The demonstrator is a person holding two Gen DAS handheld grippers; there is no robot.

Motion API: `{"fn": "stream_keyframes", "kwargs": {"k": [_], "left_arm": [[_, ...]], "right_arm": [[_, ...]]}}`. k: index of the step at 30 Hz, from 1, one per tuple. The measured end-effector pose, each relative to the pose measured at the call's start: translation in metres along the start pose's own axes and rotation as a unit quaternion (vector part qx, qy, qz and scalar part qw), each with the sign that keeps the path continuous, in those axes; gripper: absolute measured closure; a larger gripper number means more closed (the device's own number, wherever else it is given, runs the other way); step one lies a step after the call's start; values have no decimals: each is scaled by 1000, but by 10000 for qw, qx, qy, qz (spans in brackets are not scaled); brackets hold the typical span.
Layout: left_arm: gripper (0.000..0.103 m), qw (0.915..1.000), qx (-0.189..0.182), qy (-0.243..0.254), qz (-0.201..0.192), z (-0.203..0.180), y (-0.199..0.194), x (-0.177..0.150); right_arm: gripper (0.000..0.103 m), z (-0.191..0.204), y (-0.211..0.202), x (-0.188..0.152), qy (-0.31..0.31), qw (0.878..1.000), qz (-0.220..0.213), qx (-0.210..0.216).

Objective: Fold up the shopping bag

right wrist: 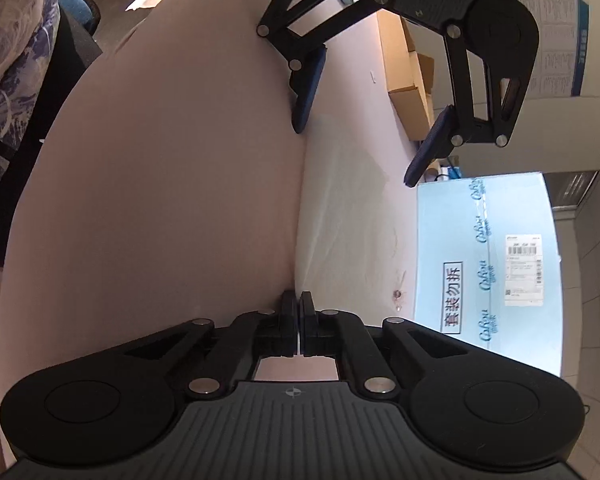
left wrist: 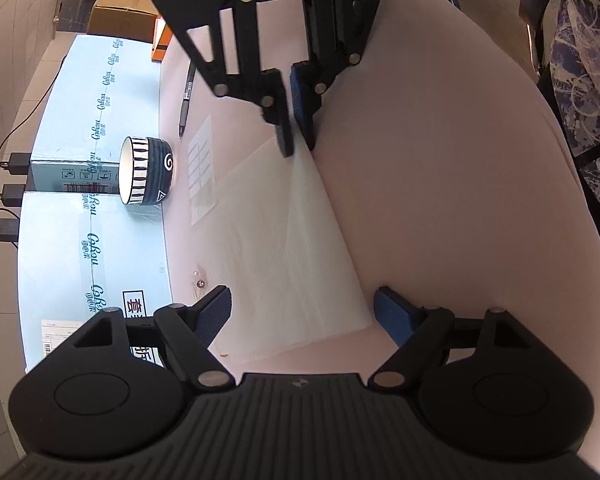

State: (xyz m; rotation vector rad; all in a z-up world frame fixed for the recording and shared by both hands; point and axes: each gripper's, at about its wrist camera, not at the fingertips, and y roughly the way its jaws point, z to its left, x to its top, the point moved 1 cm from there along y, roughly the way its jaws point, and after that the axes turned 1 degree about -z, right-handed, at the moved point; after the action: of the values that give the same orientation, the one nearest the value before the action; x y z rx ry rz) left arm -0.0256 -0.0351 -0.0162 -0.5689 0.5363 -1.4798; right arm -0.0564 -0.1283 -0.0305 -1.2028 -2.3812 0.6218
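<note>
Across the middle of the left wrist view, the white shopping bag (left wrist: 284, 248) lay flat on the pale pink worktop (left wrist: 460, 200), running from lower centre up toward the upper middle of the frame. At the bottom of that frame the left gripper (left wrist: 302, 312) held its fingers wide apart, one blue pad on each side of the bag's near edge, neither one pressing the material. At the top of the same frame the right gripper (left wrist: 296, 136) came down with its fingers closed together on the bag's far corner, where the material rose slightly toward the pads.

Seen from the right wrist view, the right gripper (right wrist: 299, 300) sat at lower centre with its fingers pinched on a thin white edge of the shopping bag (right wrist: 352, 216), which spread away toward the upper right. The left gripper (right wrist: 358, 148) hung at the top of that frame, its two blue pads spread well apart above the bag's far end.

Left of the bag in the left wrist view stood a dark bowl (left wrist: 150, 170) with white stripes and a spiral, resting at the edge of the worktop by two pale blue printed cartons (left wrist: 80, 120). A black pen (left wrist: 187, 96) lay above the bowl, and a faint printed sheet (left wrist: 202, 172) lay just beside the bag's left edge. Brown cardboard boxes (left wrist: 120, 12) sat at upper left.
</note>
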Motion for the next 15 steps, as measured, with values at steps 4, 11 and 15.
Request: {"fn": "stream_keyframes", "kwargs": {"k": [4,11,15], "left_arm": [[51,9996,-254,69,-49,-1,-2,0],[57,9993,-271,-58,-231,0,-10,-3],[56,9989,-253,-156,-368,1,-16,2]], "right_arm": [[100,-14,-3,-1,633,9978,-40,202],[100,-46,-19,1,1661,9841,-166,610],[100,-62,-25,-1,2155,9735,-243,723]]}}
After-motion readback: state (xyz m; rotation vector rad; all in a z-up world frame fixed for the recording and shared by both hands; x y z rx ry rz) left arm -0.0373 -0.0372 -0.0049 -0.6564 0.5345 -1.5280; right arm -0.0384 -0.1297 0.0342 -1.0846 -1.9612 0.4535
